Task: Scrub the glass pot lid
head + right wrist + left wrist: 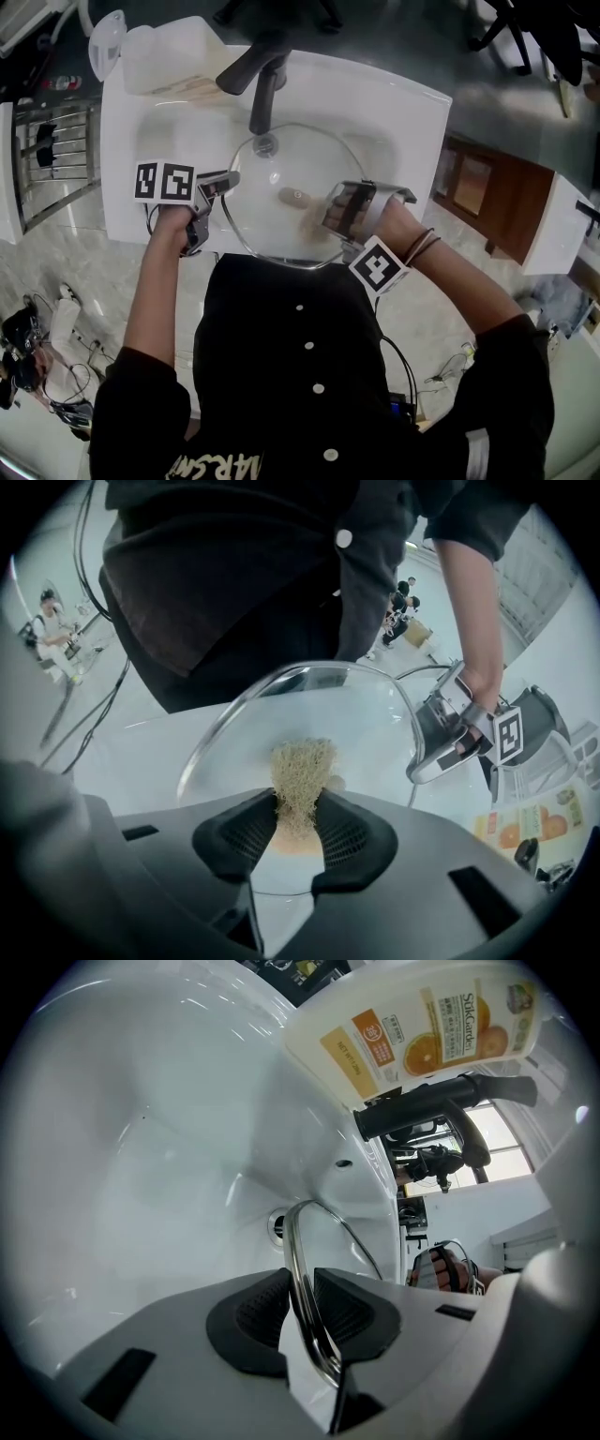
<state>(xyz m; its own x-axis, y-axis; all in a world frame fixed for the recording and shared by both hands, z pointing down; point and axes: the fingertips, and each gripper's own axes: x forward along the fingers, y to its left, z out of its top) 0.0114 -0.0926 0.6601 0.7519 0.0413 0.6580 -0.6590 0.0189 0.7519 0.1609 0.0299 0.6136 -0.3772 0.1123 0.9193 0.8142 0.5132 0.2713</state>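
Left gripper (306, 1309): clenched on rim of round clear glass pot lid (272, 220), rim between jaws
Right gripper (298, 829): 2 pads grasping tan fibrous scrub pad (302, 771) (tip beyond jaws, against glass)

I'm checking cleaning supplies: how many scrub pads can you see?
1. A tan fibrous scrub pad is pinched in the right gripper, against the glass pot lid over the sink. Others may be hidden.

Clear, silver-rimmed glass lid (272, 202) over white sink (394, 112); tan scrubber (302, 771); black faucet (267, 89) at sink's back; black-and-white square markers on left gripper (228, 180); orange-printed white bottle (422, 1035) on sink's corner.
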